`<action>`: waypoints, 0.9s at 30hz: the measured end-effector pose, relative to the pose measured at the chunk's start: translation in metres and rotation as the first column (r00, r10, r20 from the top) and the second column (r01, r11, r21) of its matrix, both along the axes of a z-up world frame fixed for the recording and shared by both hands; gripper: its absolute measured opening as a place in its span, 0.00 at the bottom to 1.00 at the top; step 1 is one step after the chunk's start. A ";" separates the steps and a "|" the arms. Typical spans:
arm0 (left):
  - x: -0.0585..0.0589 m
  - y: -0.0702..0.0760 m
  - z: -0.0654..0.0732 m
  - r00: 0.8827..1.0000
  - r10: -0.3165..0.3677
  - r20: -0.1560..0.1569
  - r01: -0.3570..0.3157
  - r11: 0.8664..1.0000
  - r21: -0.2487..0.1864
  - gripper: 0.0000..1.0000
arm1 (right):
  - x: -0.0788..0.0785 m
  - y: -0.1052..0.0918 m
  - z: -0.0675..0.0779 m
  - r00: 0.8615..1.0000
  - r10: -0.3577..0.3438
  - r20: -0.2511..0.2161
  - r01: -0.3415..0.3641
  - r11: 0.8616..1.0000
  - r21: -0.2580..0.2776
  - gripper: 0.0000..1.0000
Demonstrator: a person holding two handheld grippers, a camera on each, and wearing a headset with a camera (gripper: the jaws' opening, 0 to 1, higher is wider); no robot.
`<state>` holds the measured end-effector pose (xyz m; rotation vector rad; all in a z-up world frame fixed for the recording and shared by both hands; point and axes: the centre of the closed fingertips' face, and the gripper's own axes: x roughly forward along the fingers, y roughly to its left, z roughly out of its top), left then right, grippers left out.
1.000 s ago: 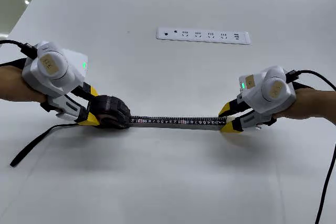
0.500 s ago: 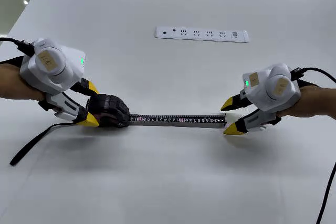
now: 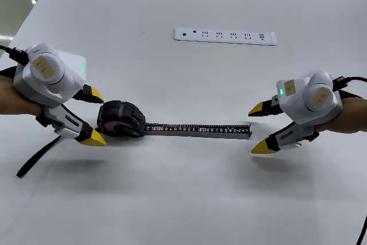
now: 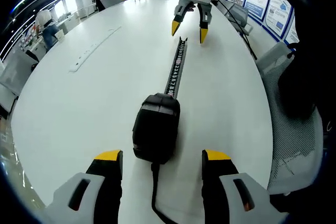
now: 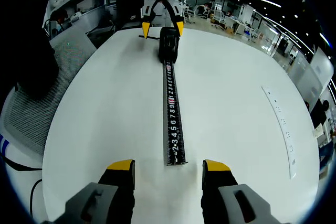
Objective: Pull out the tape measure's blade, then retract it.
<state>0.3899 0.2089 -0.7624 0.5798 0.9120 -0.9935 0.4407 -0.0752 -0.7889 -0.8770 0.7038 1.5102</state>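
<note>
A black tape measure [image 3: 120, 119] lies on the white table, its dark numbered blade [image 3: 198, 129] drawn out to the right and lying flat. My left gripper [image 3: 96, 117] stands open just left of the case, jaws apart from it; the case [image 4: 156, 126] sits a little ahead of its yellow tips in the left gripper view. My right gripper [image 3: 259, 128] is open just right of the blade's end hook, touching nothing. In the right gripper view the blade [image 5: 174, 119] runs away from its jaws to the case [image 5: 169, 42].
A white power strip [image 3: 225, 36] lies flat at the back of the table. A black strap [image 3: 38, 157] trails from the tape measure toward the front left. Office chairs [image 4: 286, 72] stand beside the table's edge.
Both grippers have opened and let go: the left released the case and backed off left, the right released the blade's end and drew back right. The blade stays extended.
</note>
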 end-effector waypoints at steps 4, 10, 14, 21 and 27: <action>-0.003 0.002 0.002 1.000 0.023 0.006 -0.023 1.000 -0.012 0.65 | -0.002 -0.002 0.001 1.000 -0.019 0.002 0.018 1.000 0.007 0.55; -0.004 0.000 0.007 0.998 0.057 0.026 -0.056 0.998 -0.041 0.74 | -0.004 -0.005 0.004 0.998 -0.069 -0.007 0.069 0.997 0.019 0.66; -0.005 -0.003 0.010 0.996 0.078 0.035 -0.076 0.995 -0.063 0.80 | -0.007 -0.008 0.006 0.996 -0.092 -0.010 0.092 0.995 0.029 0.73; -0.009 -0.007 0.015 0.992 0.118 0.055 -0.112 0.988 -0.102 0.88 | -0.014 -0.009 0.009 0.987 -0.156 -0.039 0.158 0.986 0.058 0.85; -0.012 -0.005 0.014 0.988 0.141 0.062 -0.134 0.985 -0.113 0.96 | -0.019 -0.010 0.010 0.982 -0.182 -0.046 0.184 0.981 0.065 0.95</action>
